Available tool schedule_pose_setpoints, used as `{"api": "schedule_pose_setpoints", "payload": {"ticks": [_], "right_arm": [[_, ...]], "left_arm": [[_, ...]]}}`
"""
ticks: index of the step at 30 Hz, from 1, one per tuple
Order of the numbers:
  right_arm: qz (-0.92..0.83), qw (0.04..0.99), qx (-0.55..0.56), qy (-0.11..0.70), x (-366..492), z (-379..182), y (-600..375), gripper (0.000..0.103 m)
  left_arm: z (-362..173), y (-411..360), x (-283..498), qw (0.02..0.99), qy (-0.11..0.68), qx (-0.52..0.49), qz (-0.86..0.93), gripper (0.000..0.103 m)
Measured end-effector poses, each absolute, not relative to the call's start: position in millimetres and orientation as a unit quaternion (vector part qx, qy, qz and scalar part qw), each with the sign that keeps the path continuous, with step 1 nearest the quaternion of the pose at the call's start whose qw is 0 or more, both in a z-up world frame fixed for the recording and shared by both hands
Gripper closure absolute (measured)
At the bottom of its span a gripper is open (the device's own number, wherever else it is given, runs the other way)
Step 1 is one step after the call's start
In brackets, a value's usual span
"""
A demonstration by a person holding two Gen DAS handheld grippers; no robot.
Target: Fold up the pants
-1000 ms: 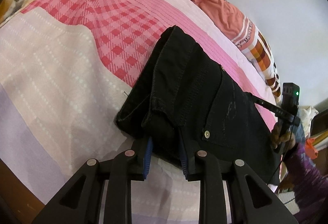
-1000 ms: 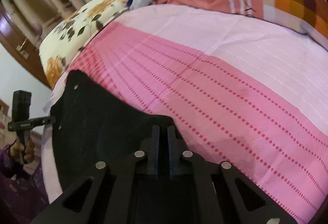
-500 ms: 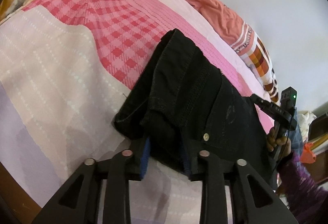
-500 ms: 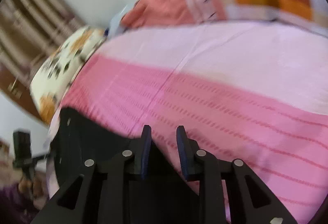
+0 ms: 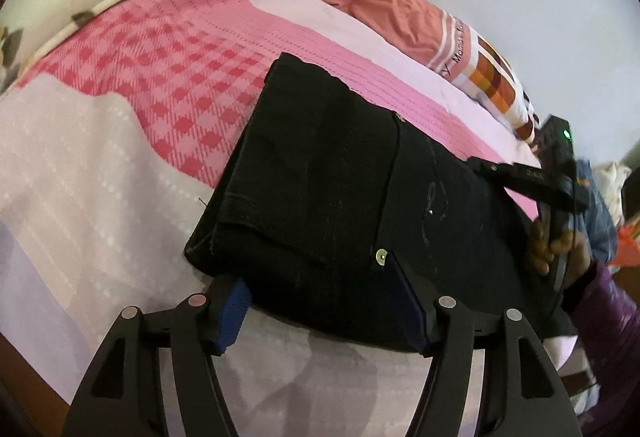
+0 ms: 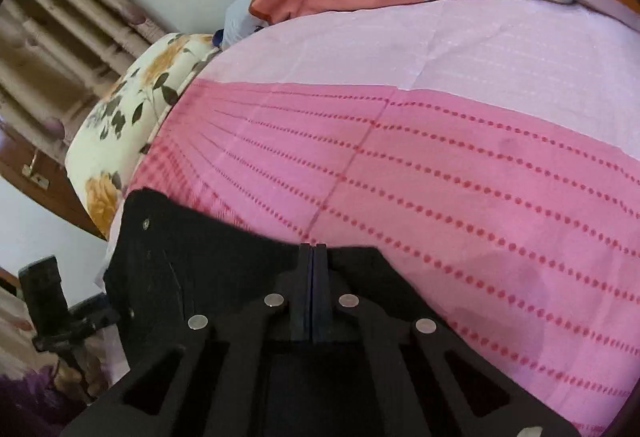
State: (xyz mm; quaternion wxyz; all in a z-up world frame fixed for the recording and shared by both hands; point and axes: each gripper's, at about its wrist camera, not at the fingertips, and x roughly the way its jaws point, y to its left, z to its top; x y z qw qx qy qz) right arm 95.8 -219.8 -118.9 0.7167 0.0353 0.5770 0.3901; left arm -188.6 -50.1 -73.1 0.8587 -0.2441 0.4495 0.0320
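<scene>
Left hand-held gripper (image 5: 324,303) is spread wide at the near edge of the pants (image 5: 344,197), gripping nothing. Black pants lie on the bed (image 5: 120,141) as a compact folded stack, so folding looks nearly done; maybe a final tidy left. Right hand-held gripper (image 6: 314,265) has fingers pressed together over the pants' far side; whether fabric is pinched, cannot tell. Blanket (image 5: 460,49) writing partly reads "Mama".

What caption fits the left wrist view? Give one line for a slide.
Open left gripper straddles the near edge of folded black pants lying on a pink bedspread.
</scene>
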Motion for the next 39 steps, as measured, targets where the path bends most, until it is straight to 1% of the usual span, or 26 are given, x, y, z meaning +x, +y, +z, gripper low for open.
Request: {"api": "schedule_pose_setpoints", "payload": {"ticks": [4, 9, 11, 14, 16, 18, 21, 23, 26, 27, 28, 29, 31, 33, 35, 36, 38, 39], "right_arm": [[0.391, 0.7, 0.103, 0.589, 108.4, -126.7, -235.4, 0.103], [0.388, 0.708, 0.096, 0.583, 101.3, -124.1, -233.8, 0.103], [0.388, 0.705, 0.104, 0.584, 101.3, -125.0, -234.1, 0.103], [0.389, 0.7, 0.124, 0.586, 101.3, -127.5, -239.0, 0.103], [0.388, 0.702, 0.124, 0.585, 100.5, -127.3, -239.7, 0.103], [0.387, 0.703, 0.121, 0.584, 100.4, -127.6, -239.7, 0.103], [0.387, 0.704, 0.12, 0.583, 101.0, -127.9, -240.2, 0.103], [0.388, 0.703, 0.121, 0.584, 101.6, -128.2, -240.6, 0.103], [0.387, 0.702, 0.125, 0.584, 102.5, -128.7, -241.0, 0.103], [0.387, 0.702, 0.126, 0.585, 103.0, -128.9, -240.9, 0.103], [0.386, 0.702, 0.127, 0.585, 103.5, -129.3, -241.0, 0.103], [0.385, 0.702, 0.126, 0.585, 103.3, -129.0, -240.1, 0.103], [0.383, 0.705, 0.12, 0.585, 102.8, -127.8, -238.5, 0.103], [0.382, 0.704, 0.113, 0.588, 104.2, -125.4, -236.9, 0.103], [0.369, 0.72, 0.117, 0.576, 100.6, -112.5, -241.3, 0.102], [0.37, 0.733, 0.134, 0.555, 95.5, -98.1, -248.6, 0.092], [0.364, 0.751, 0.155, 0.529, 82.1, -74.8, -266.2, 0.087], [0.358, 0.758, 0.167, 0.519, 71.5, -63.9, -279.9, 0.083]], "left_arm": [[-64.1, -39.2, -199.1, 0.858, 0.435, -0.27, 0.046, 0.038], [-27.6, -24.3, -219.6, 0.879, 0.37, -0.291, 0.081, 0.037], [-13.5, -26.0, -210.7, 0.885, 0.354, -0.297, 0.054, 0.037], [4.2, -50.0, -173.6, 0.903, 0.348, -0.252, -0.017, 0.037], [0.9, -70.9, -141.0, 0.91, 0.365, -0.193, -0.047, 0.036], [-19.3, -80.7, -106.4, 0.907, 0.386, -0.155, -0.065, 0.036], [-54.5, -67.9, -71.1, 0.89, 0.413, -0.172, -0.092, 0.036], [-63.5, -53.5, -63.5, 0.885, 0.408, -0.198, -0.106, 0.038], [-72.4, -30.7, -56.1, 0.872, 0.405, -0.245, -0.124, 0.052], [-76.8, -28.0, -54.3, 0.869, 0.411, -0.249, -0.115, 0.068], [-80.6, -22.0, -52.3, 0.866, 0.413, -0.26, -0.107, 0.079], [-85.4, -15.3, -51.3, 0.861, 0.411, -0.282, -0.104, 0.08], [-94.6, -3.4, -50.3, 0.849, 0.409, -0.32, -0.094, 0.098], [-100.4, 3.2, -53.3, 0.84, 0.4, -0.352, -0.101, 0.098], [-98.6, 0.4, -54.2, 0.845, 0.396, -0.346, -0.097, 0.098], [-94.7, -4.2, -54.6, 0.852, 0.397, -0.329, -0.09, 0.098], [-90.5, -10.8, -55.4, 0.863, 0.394, -0.306, -0.082, 0.098], [-89.5, -13.3, -56.5, 0.867, 0.39, -0.3, -0.08, 0.098]]}}
